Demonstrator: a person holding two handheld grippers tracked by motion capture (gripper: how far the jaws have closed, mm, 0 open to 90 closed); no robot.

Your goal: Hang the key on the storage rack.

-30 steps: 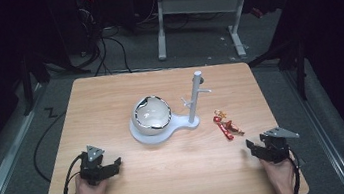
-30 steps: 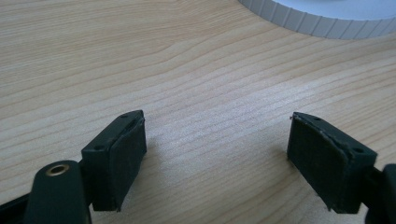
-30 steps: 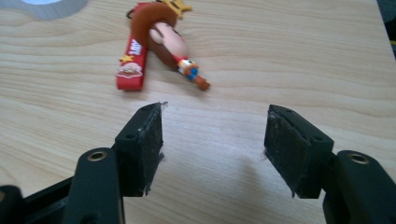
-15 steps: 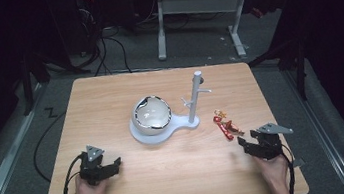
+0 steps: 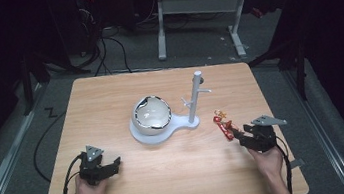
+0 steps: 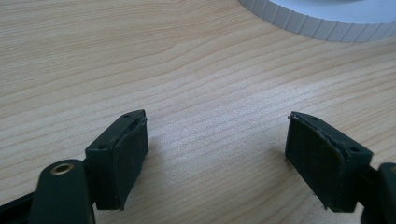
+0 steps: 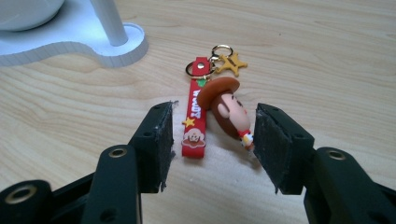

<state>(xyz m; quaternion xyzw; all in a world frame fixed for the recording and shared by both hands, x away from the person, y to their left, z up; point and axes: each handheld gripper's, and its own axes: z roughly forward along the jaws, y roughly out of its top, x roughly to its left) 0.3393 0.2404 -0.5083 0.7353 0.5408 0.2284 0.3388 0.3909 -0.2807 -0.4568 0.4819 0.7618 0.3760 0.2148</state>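
A red keychain (image 5: 223,125) (image 7: 210,109) with a cowboy figure, a red strap and a gold star lies flat on the wooden table (image 5: 110,100), right of a white stand (image 5: 194,99). My right gripper (image 5: 238,135) (image 7: 210,140) is open, its jaws on either side of the keychain's near end, not closed on it. The white stand's base (image 7: 70,44) holds a white bowl (image 5: 152,113) and an upright post with pegs. At the table's front left my left gripper (image 5: 111,166) (image 6: 217,154) rests open over bare wood, with the base's ribbed edge (image 6: 322,21) ahead.
The table's front edge lies just behind both hands. Dark floor, cables (image 5: 103,50) and a white desk frame (image 5: 198,7) lie beyond the far edge. Bare wood stretches between the two grippers.
My right gripper has moved left and forward to the keychain, so its jaws now flank the near end. The left gripper has stayed put.
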